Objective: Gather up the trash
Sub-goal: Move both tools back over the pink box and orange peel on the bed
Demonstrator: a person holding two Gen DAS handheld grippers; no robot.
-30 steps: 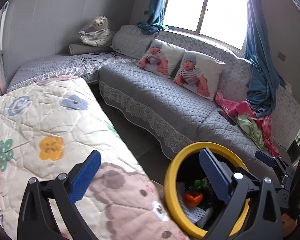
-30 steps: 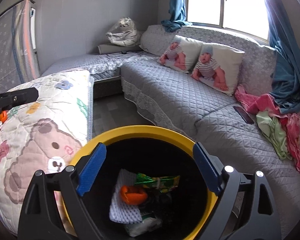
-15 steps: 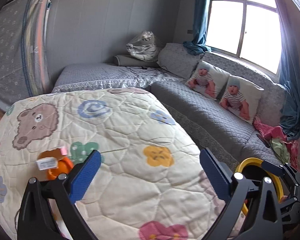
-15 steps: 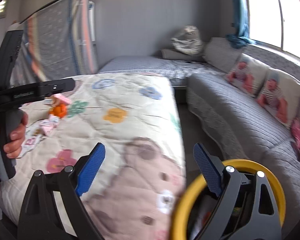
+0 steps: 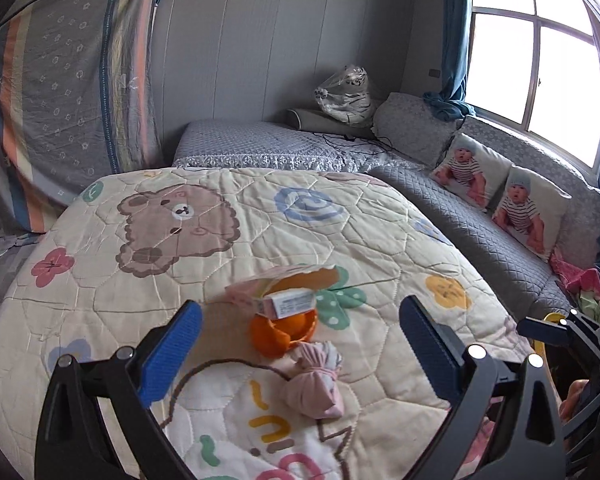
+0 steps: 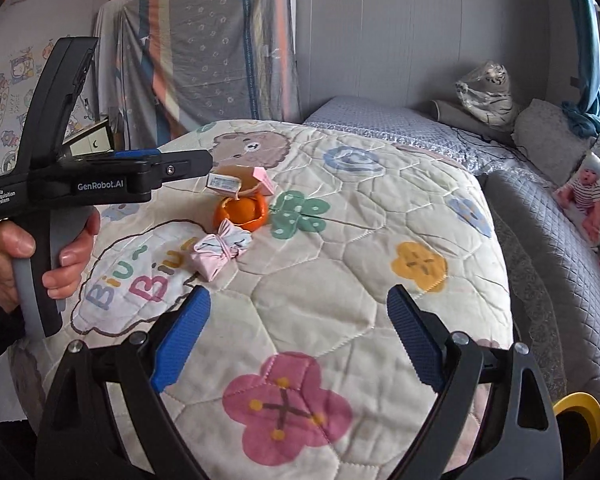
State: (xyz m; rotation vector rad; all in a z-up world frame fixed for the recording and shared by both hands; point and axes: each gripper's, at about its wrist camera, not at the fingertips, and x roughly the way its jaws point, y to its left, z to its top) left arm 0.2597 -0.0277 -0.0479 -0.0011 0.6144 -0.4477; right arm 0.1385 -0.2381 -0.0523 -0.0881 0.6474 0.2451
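Tongs (image 5: 300,348) agape over orange peel (image 5: 283,330)

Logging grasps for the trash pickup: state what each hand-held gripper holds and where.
Nothing is held. The left hand-held gripper is open above the orange peel; the right hand-held gripper is open over the quilt.

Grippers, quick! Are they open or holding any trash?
Left gripper: open, holding nothing, pointed at the orange peel.
Right gripper: open, holding nothing.
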